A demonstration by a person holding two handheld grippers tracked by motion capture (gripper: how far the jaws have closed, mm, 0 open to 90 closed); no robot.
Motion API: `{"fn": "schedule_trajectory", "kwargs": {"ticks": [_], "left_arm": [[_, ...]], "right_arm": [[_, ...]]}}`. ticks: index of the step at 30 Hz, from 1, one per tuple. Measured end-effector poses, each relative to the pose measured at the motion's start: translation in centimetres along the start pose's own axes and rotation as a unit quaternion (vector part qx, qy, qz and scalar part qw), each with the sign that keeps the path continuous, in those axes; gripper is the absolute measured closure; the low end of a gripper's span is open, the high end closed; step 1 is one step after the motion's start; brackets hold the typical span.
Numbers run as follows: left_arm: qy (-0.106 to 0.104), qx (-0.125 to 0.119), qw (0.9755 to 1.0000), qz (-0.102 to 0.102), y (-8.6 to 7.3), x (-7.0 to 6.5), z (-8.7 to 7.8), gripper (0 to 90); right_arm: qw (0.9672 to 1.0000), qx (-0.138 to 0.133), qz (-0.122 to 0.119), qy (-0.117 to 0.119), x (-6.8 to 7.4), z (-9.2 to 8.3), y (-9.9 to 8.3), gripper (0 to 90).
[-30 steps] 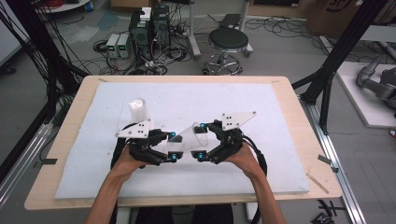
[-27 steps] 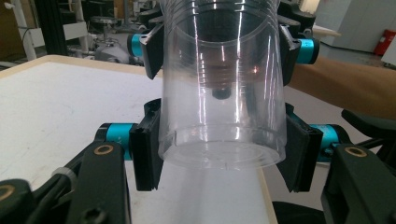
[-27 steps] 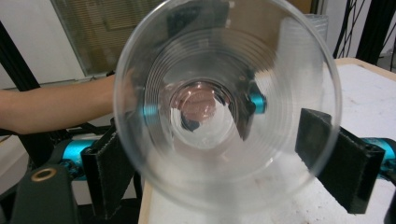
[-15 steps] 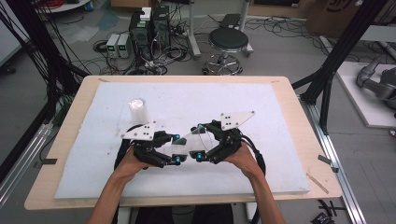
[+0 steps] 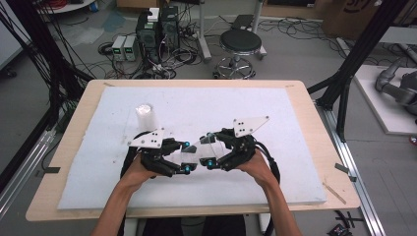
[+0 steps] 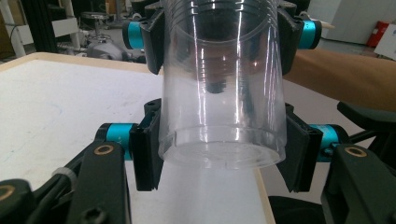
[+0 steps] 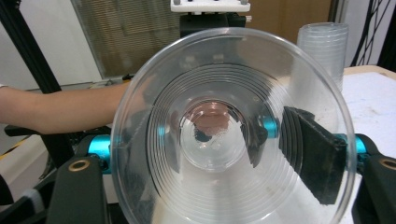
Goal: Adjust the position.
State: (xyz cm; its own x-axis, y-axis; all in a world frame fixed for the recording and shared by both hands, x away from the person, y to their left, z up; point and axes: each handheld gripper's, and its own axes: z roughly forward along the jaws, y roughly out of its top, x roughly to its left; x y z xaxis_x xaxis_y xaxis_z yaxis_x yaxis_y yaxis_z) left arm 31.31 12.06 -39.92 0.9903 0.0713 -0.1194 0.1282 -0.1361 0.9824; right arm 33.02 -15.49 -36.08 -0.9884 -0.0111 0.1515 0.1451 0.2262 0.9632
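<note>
Already the left gripper (image 5: 186,158) clamps the clear plastic cup's (image 5: 199,152) base above the white mat (image 5: 295,147), while the right gripper (image 5: 210,150), jaws just closing, pinches its rim, so pulling nested cups apart seems left, the spare stack (image 5: 145,116) waiting.

Clear plastic cup (image 5: 197,150) lies sideways, clamped between both jaws.
</note>
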Motion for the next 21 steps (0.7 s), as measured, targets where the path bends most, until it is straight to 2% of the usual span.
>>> {"fn": "schedule_trajectory", "kwargs": {"ticks": [9, 10, 12, 13, 18, 21], "left_arm": [[-0.002, 0.001, 1.0, 0.0, 0.0, 0.02, 0.01, 40.8], [0.004, 0.0, 1.0, -0.006, 0.02, 0.0, 0.07, 35.4], [0.03, 0.011, 0.9993, -0.02, 0.15, 0.0, 0.24, 7.6], [0.031, 0.012, 0.9992, -0.022, 0.15, 0.04, 0.2, 1.7], [0.029, 0.012, 0.9994, -0.015, 0.25, -0.15, 0.13, 1.7], [0.035, 0.016, 0.9992, -0.012, 0.3, -0.18, 0.11, 1.7]], "right_arm": [[1.0, -0.001, 0.003, 0.005, 0.01, -0.01, 0.0, 30.7], [1.0, -0.001, 0.005, 0.005, -0.01, -0.02, -0.02, 30.7], [1.0, -0.003, 0.005, 0.006, -0.02, -0.04, -0.02, 30.8], [1.0, -0.002, 0.006, 0.004, 0.0, -0.1, 0.0, 30.8], [1.0, 0.001, 0.007, 0.003, -0.05, -0.16, -0.02, 31.4], [1.0, 0.0, 0.007, 0.001, -0.05, -0.15, -0.01, 31.5]]}}
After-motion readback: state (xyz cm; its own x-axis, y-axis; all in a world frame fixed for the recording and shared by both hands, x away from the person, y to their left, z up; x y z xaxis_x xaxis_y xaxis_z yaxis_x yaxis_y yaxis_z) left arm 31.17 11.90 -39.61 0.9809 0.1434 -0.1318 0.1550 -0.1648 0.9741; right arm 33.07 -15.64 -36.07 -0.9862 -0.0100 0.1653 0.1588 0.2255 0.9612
